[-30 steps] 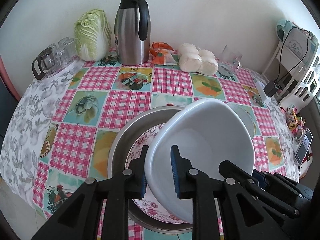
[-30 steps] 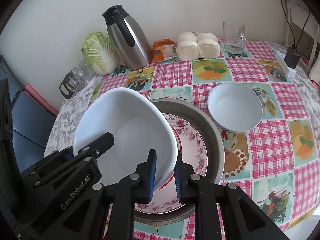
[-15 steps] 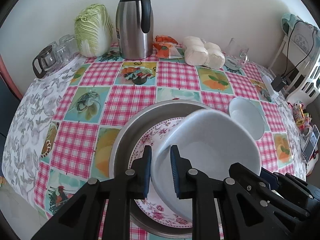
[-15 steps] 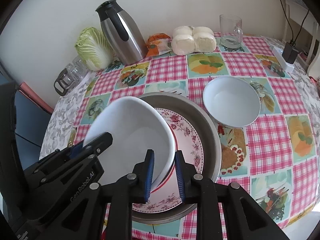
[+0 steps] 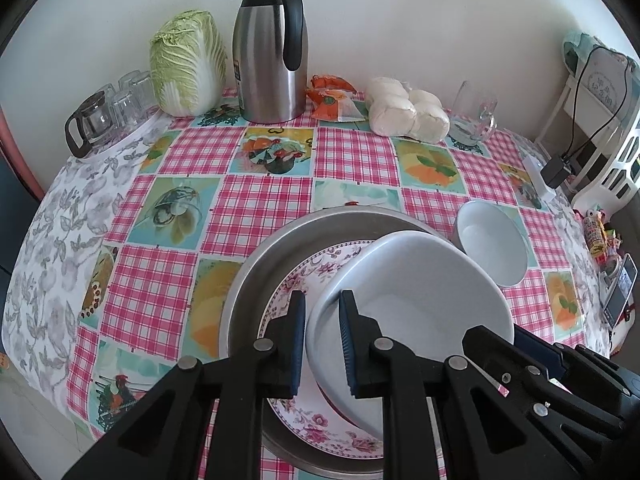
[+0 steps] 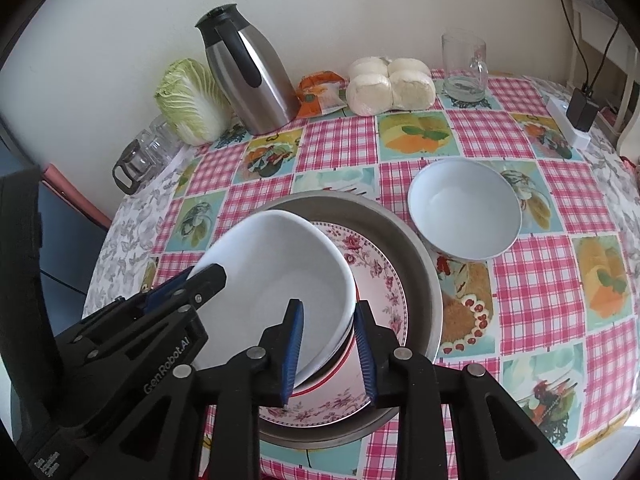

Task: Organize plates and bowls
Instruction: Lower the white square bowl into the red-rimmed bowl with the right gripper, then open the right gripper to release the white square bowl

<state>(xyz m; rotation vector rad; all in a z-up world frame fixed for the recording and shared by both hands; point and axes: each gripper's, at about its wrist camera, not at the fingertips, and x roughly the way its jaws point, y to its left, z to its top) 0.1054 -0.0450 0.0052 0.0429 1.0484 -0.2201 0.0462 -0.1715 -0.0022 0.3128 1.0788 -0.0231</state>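
over the floral plate (image 6: 376, 280), both grippers' jaws straddle the white bowl (image 5: 416, 300) rim, gapped.

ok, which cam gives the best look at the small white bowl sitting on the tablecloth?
Right wrist: the small white bowl appears whole, rim and interior unobstructed, beside the steel basin. Left wrist shows it smaller, near the frame's right side, its near edge cut by the large white bowl.

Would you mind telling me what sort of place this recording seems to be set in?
Most likely a home dining or kitchen table: a checked oilcloth tablecloth, a steel thermos jug, a napa cabbage and steamed buns stand against a plain wall.
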